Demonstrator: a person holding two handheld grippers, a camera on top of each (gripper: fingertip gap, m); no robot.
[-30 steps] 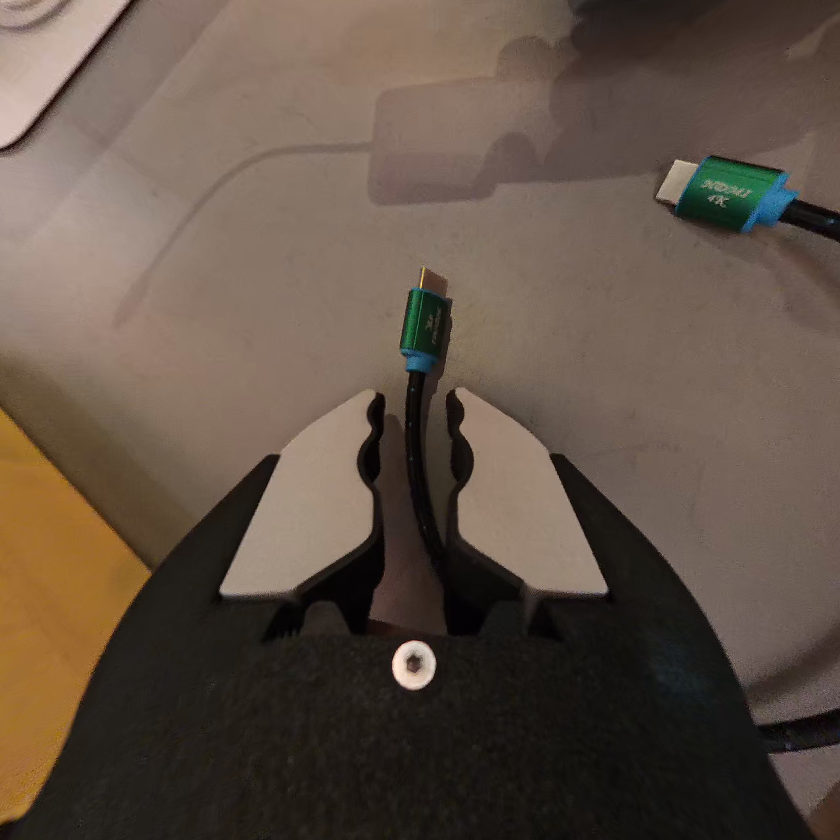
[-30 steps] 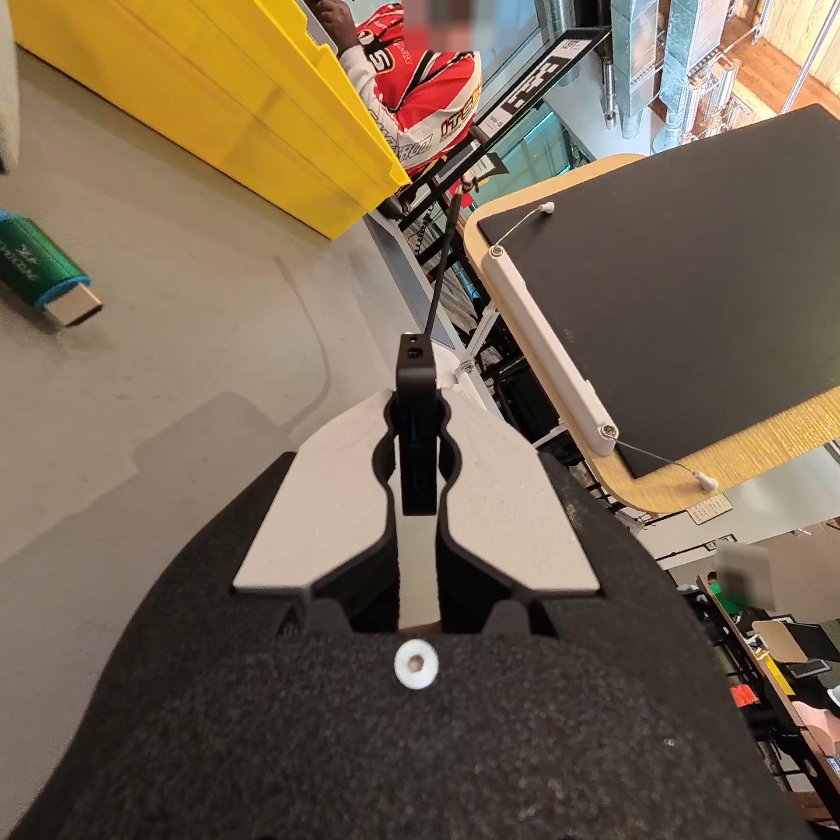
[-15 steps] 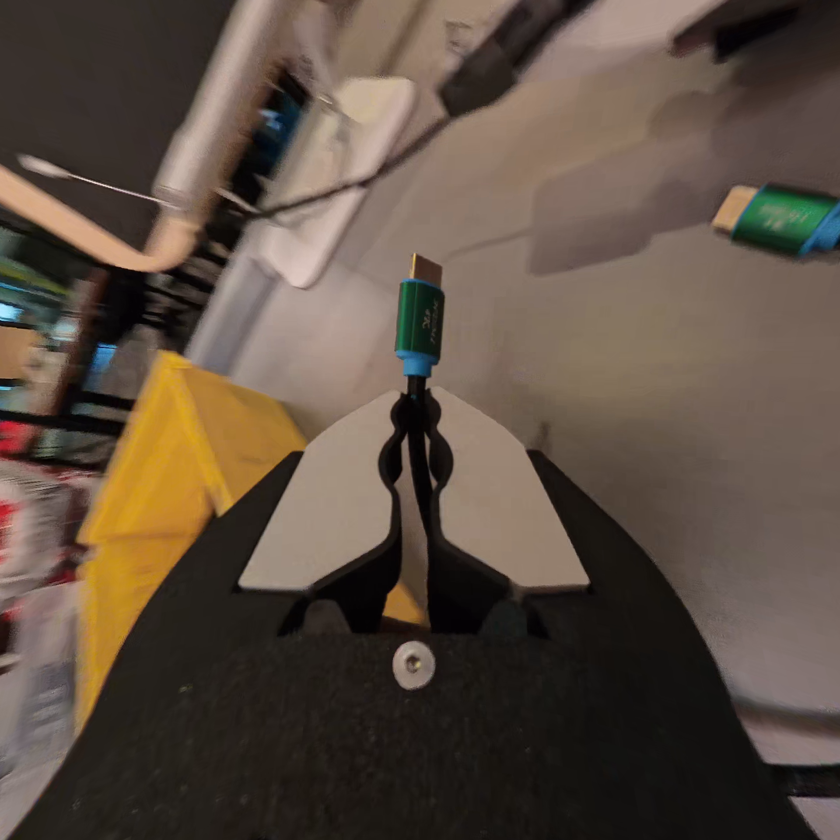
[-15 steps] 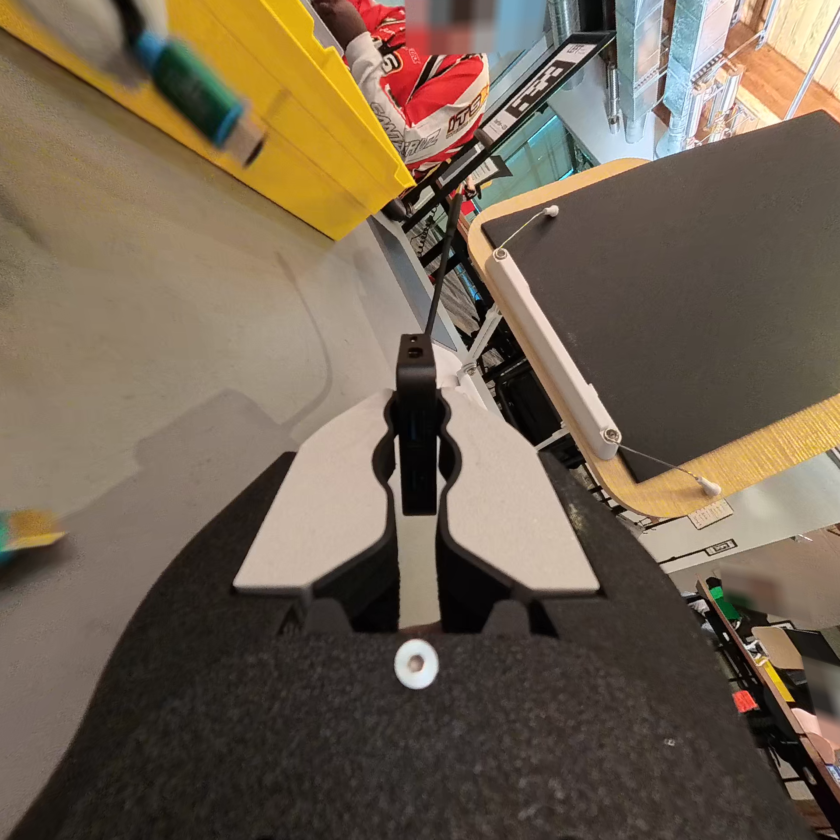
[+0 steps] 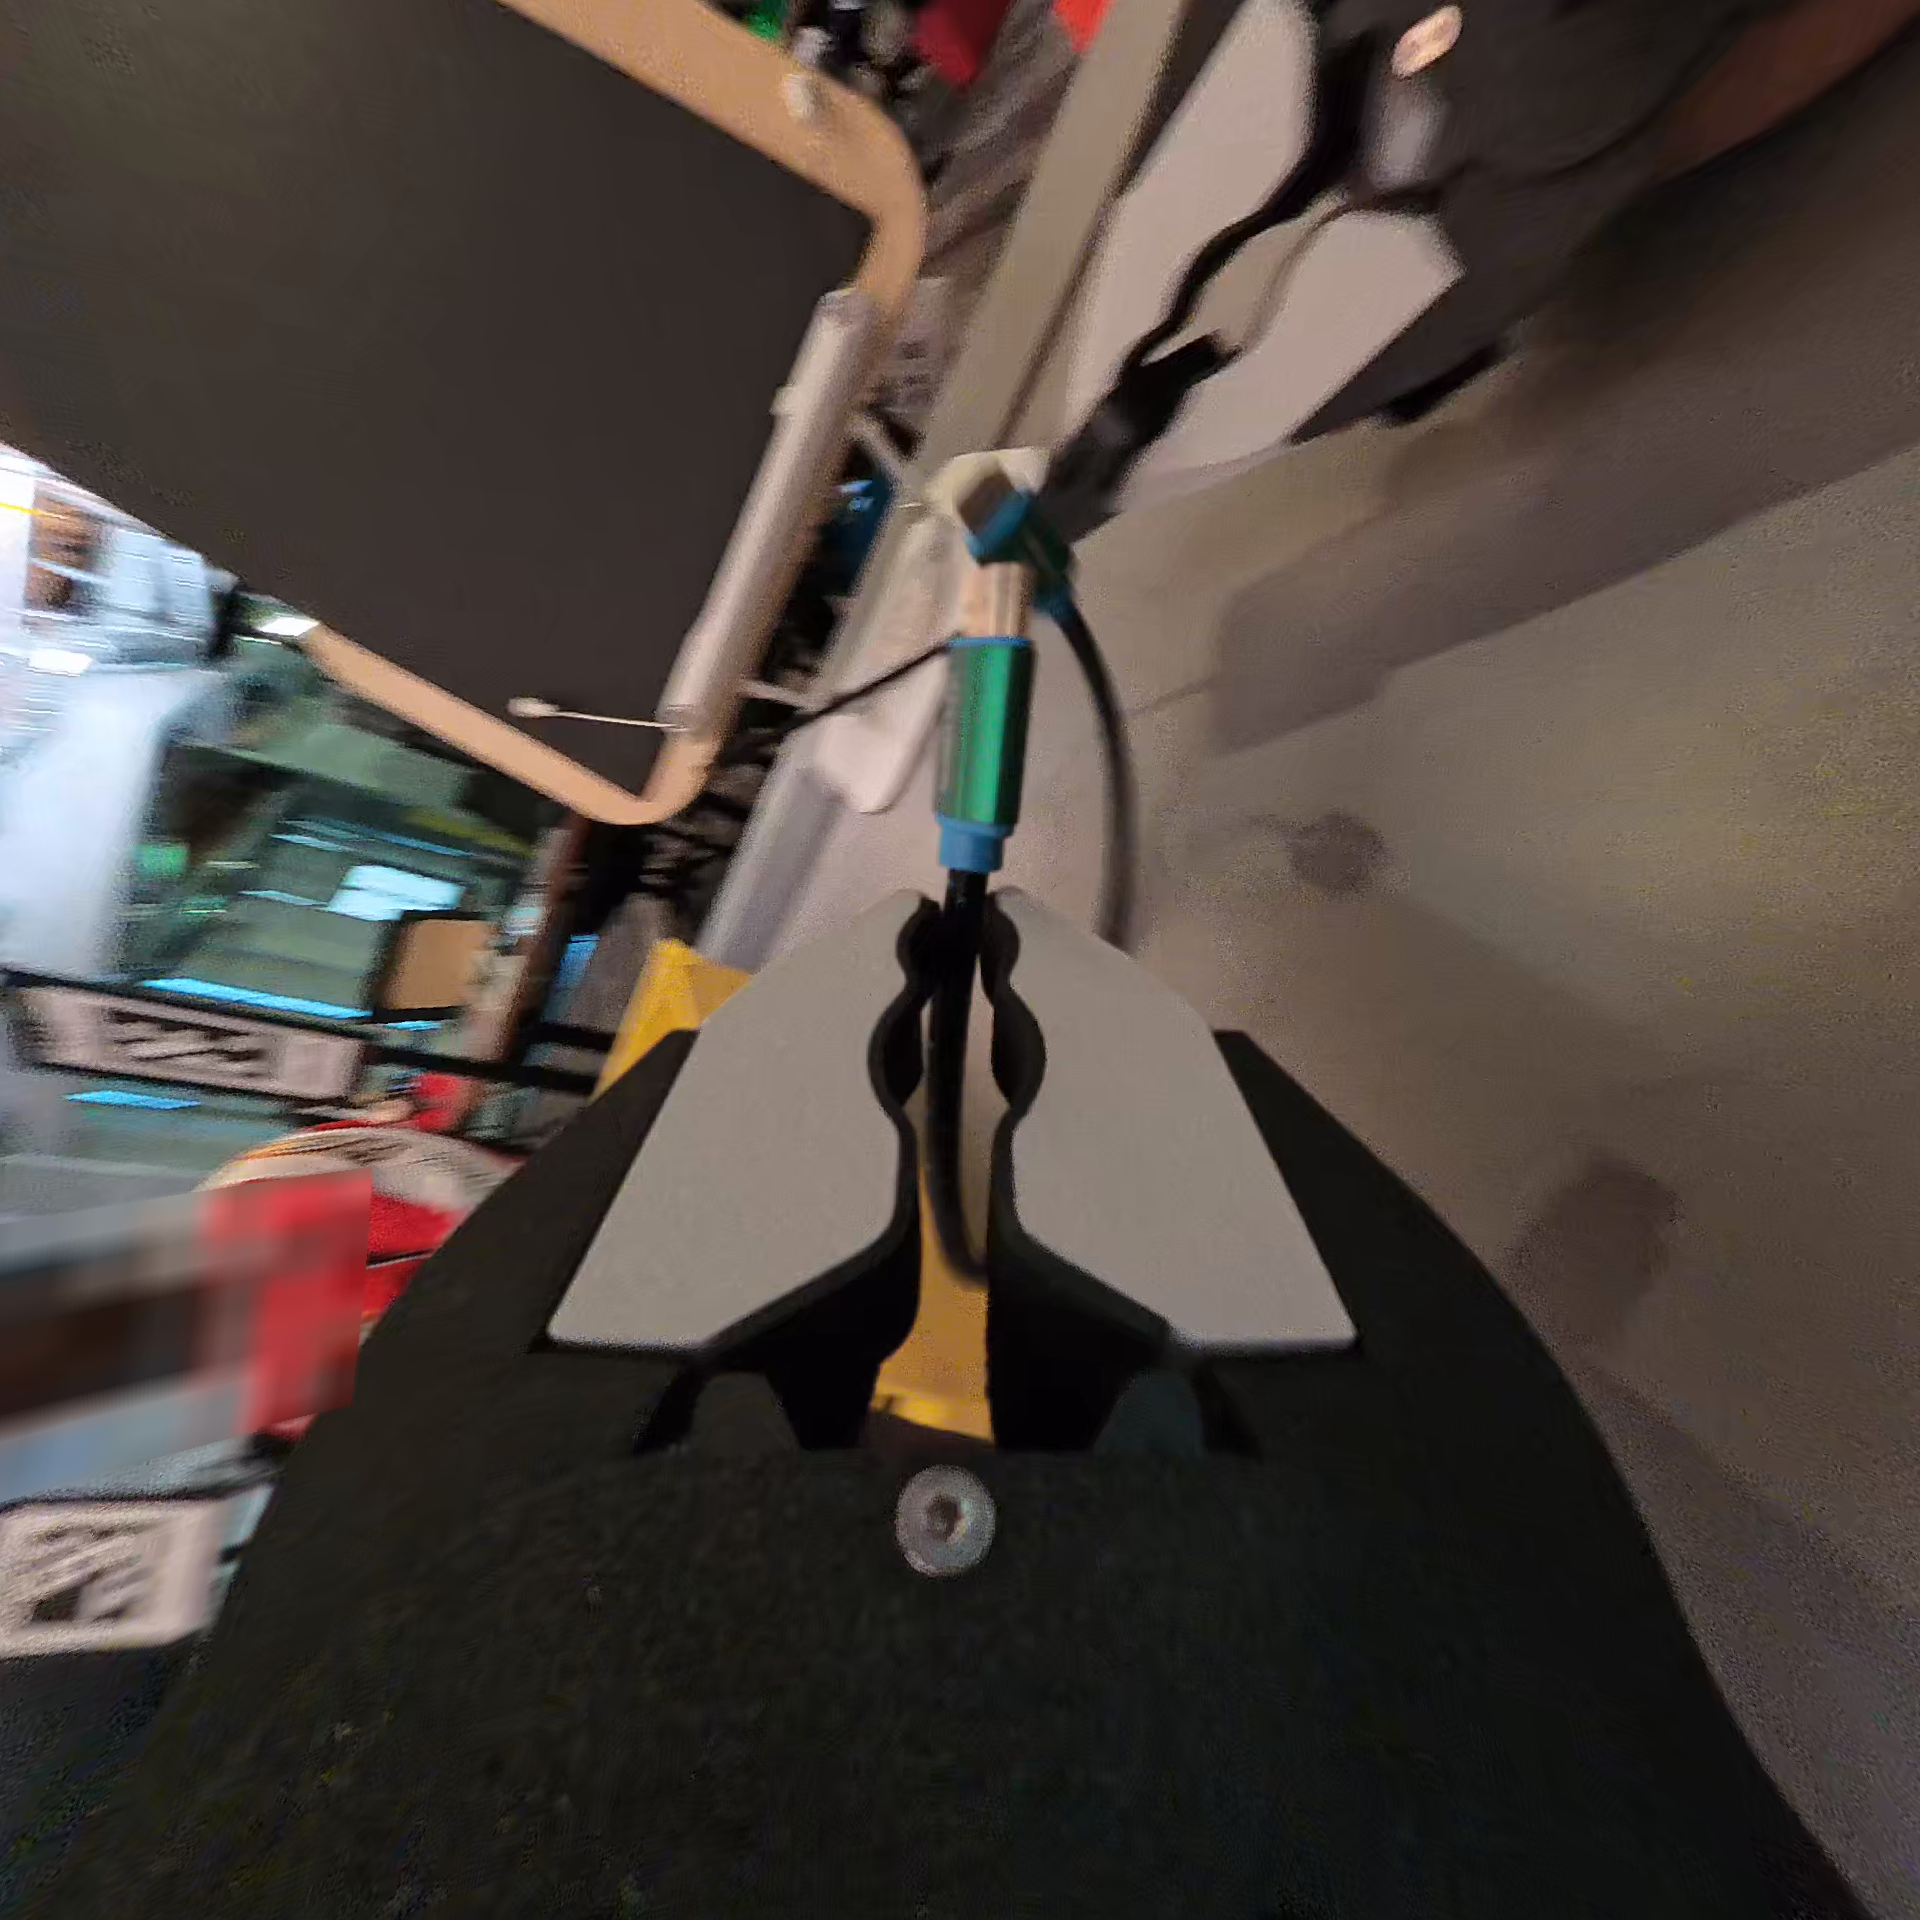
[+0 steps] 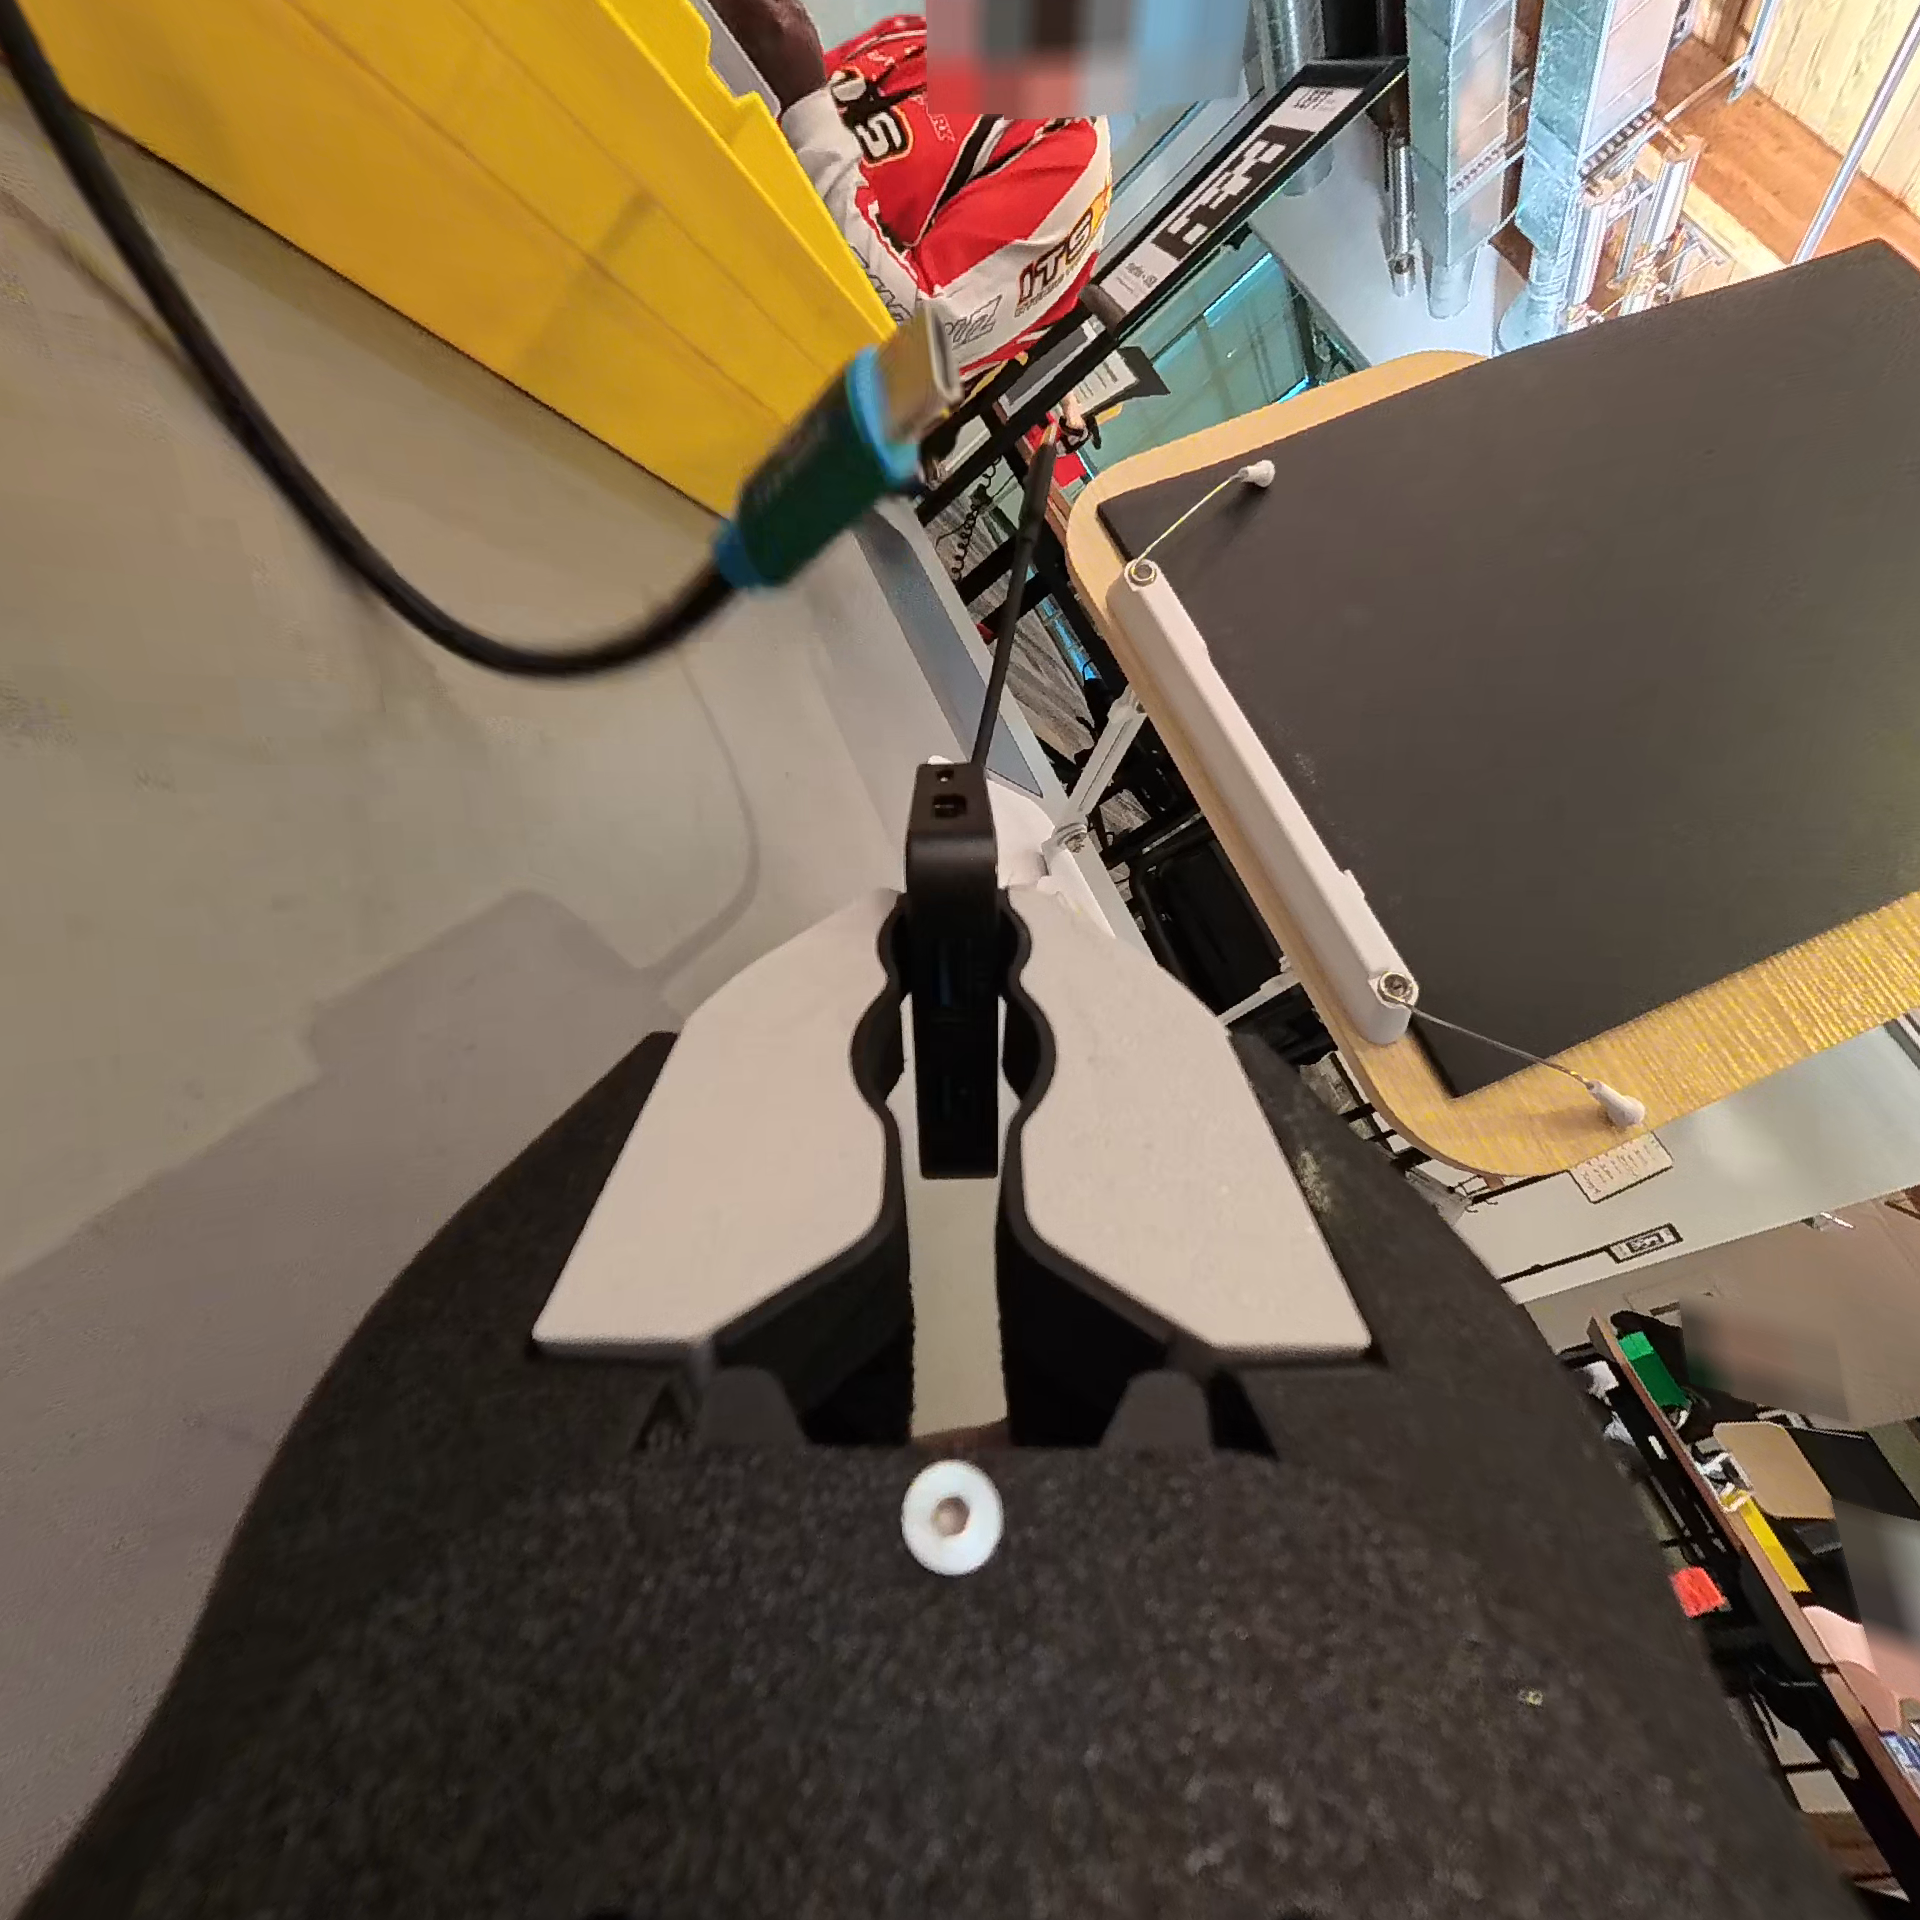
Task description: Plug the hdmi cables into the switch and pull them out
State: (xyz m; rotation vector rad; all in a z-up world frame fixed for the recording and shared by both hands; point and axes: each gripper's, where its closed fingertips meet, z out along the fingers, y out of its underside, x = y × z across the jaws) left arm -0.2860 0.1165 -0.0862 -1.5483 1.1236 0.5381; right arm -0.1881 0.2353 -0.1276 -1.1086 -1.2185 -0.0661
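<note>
Left gripper (image 5: pixel 961 904): jaws pinched narrow on the black cord of an HDMI cable (image 5: pixel 954 1081), whose green plug with blue collar (image 5: pixel 982 743) stands straight out toward 12 o'clock, blurred, above the grey table (image 5: pixel 1507 883). Right gripper (image 6: pixel 951 904): jaws closed on a slim black switch (image 6: pixel 951 997), held edge-on, a thin black lead running from its far end toward 12 o'clock. Second green HDMI plug (image 6: pixel 821 473): at 11 o'clock in the right wrist view, metal tip toward 1 o'clock, in front of a yellow bin (image 6: pixel 468 187); whether it touches anything cannot be told.
</note>
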